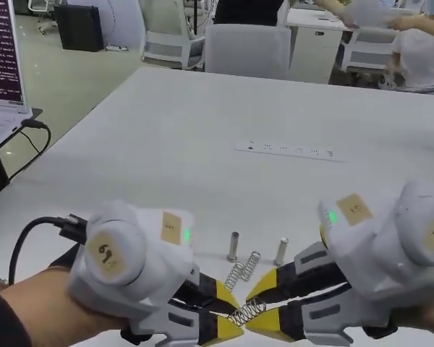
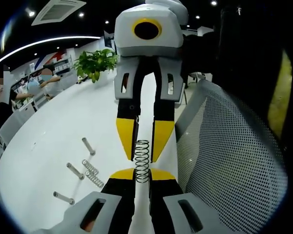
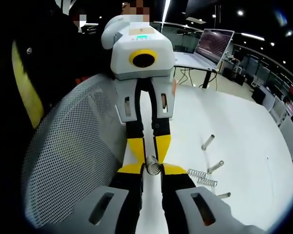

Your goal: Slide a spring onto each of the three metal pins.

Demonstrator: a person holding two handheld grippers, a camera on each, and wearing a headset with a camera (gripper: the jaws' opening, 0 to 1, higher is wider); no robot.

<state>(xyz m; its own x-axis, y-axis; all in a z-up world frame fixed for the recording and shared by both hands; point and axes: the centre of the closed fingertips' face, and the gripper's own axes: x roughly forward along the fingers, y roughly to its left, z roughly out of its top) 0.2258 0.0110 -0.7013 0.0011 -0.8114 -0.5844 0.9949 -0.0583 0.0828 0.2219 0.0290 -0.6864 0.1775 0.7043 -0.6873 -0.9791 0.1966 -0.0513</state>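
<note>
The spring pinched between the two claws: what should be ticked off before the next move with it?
1. Spring gripped: ok. One end sits between the left claw tips, the other between the right claw tips.
2. Coils undamaged: ok, they look straight and even in the left gripper view.
3. Pins ready: ok. Three stand upright on the table, all bare.
4. Spare springs at hand: ok, two lie between the pins.
5. Spring lined up over a pin: not ok. It lies roughly level, nearer the person than the pins.
6. Grip firm enough for one claw to let go: cannot tell.
</note>
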